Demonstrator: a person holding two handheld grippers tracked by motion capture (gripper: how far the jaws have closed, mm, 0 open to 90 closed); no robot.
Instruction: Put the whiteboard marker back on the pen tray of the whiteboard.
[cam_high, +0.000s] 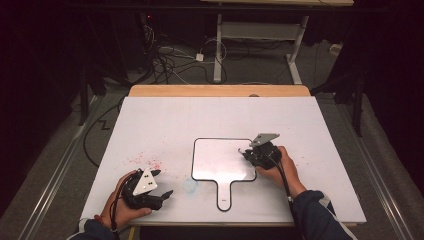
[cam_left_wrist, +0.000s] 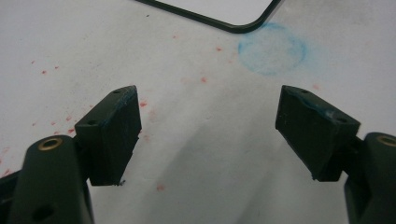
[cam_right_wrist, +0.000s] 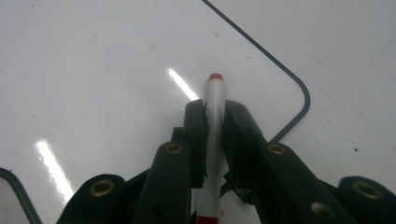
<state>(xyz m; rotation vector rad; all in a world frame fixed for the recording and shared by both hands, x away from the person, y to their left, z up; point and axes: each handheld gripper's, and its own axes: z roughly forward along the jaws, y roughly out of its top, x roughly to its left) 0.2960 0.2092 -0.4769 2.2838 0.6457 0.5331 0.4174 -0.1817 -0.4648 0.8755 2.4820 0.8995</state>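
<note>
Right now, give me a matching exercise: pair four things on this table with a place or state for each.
1. right tool
2. left tool
3. white paddle-shaped board with a black rim
4. round blue smudge

a. open, holding nothing
b. lies flat, handle toward the person
c. shut on a white marker with a red tip
d. on the white table beside the board's corner

Pairs: 1-c, 2-a, 3-b, 4-d
</note>
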